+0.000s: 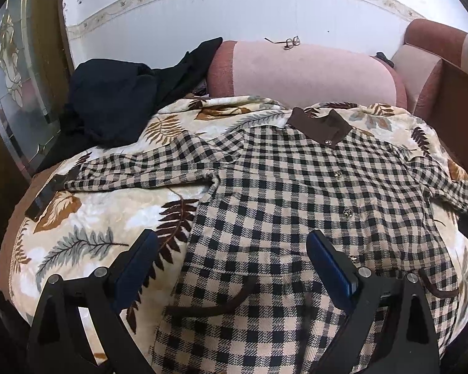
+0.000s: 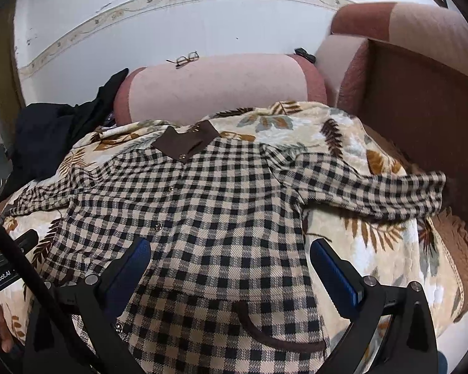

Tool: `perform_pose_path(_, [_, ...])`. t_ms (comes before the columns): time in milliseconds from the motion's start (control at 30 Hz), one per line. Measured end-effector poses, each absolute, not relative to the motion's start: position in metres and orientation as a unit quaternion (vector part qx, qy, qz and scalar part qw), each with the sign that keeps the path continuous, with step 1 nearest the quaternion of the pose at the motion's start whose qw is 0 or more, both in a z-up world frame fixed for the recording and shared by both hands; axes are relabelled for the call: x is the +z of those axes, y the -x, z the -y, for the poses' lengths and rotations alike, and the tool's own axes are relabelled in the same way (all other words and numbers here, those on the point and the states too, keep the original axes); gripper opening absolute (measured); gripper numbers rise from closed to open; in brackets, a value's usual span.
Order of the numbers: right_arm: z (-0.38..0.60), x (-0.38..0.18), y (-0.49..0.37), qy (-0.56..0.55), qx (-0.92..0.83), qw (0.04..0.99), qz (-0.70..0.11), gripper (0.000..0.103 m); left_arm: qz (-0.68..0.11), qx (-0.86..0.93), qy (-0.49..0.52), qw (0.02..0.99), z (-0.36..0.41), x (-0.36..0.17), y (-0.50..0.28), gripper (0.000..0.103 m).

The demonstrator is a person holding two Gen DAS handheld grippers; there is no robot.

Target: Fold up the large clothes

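We see soft, even daylight in both views, with no hard shadows; only a faint shade lies under the checked coat's (image 2: 221,218) sleeve, right of our right gripper (image 2: 231,258). The white wall (image 1: 221,21) far ahead of our left gripper (image 1: 231,249) is brightest, nearly washed out. Fisheye bending curves its border, and black vignette fills the corners. Focus is fairly sharp centrally, softer at the edges.

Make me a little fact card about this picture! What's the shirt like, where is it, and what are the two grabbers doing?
garment: checked shirt, spread flat, buttoned, sleeves out to the sides
collar: brown collar, at the far end
surface: leaf-print blanket
left gripper: open, holding nothing
right gripper: open, holding nothing
nearby: dark clothes; glasses on pink cushion
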State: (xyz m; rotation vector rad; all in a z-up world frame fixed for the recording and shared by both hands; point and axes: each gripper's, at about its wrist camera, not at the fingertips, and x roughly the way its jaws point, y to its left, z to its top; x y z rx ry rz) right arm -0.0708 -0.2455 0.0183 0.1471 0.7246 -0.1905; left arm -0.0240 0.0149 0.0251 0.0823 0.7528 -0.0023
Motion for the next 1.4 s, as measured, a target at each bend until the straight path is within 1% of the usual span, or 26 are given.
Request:
perform_pose_path(100, [0.250, 0.020, 0.071, -0.090, -0.092, 0.923, -0.362, 0.103, -0.369, 0.005, -0.031, 0.929, -0.021, 0.027, 0.022, 0.096])
perform_pose_path(267, [0.251, 0.033, 0.079, -0.100, -0.072, 0.931, -0.343, 0.103, -0.373, -0.002, -0.024, 0.928, -0.023, 0.028, 0.022, 0.096])
perform_pose_path(633, [0.246, 0.029, 0.080, -0.088, -0.056, 0.929, -0.355, 0.103, -0.385, -0.033, -0.007, 0.922, -0.020, 0.026, 0.027, 0.096])
perform_pose_path(867, [0.246, 0.034, 0.082, -0.075, -0.052, 0.929, -0.359, 0.103, -0.401, -0.050, -0.021, 0.915, -0.015, 0.034, 0.028, 0.096])
perform_pose_path(1000, [0.248, 0.039, 0.083, -0.073, -0.062, 0.936, -0.338, 0.103, -0.361, -0.049, -0.035, 0.931, -0.017, 0.035, 0.022, 0.096])
perform_pose_path(1033, [0.247, 0.035, 0.078, -0.066, -0.065, 0.936, -0.340, 0.103, -0.356, -0.047, -0.036, 0.933, -0.016, 0.028, 0.018, 0.096])
perform_pose_path(1100, [0.247, 0.022, 0.065, -0.071, -0.071, 0.930, -0.355, 0.103, -0.373, -0.046, -0.029, 0.926, -0.014, 0.009, 0.005, 0.096])
perform_pose_path(1167, [0.243, 0.008, 0.058, -0.084, -0.063, 0.930, -0.351, 0.103, -0.379, -0.052, -0.021, 0.924, -0.010, -0.009, -0.003, 0.096])
perform_pose_path(1200, [0.239, -0.001, 0.054, -0.078, -0.068, 0.930, -0.352, 0.103, -0.385, -0.047, -0.029, 0.921, -0.005, -0.020, -0.010, 0.096])
perform_pose_path(1267, [0.231, -0.028, 0.034, -0.060, -0.075, 0.916, -0.390, 0.103, -0.411, -0.036, -0.063, 0.909, 0.006, -0.039, -0.023, 0.096])
perform_pose_path(1400, [0.230, -0.056, 0.017, -0.070, -0.078, 0.899, -0.425, 0.103, -0.413, -0.040, -0.093, 0.905, 0.015, -0.047, -0.024, 0.096])
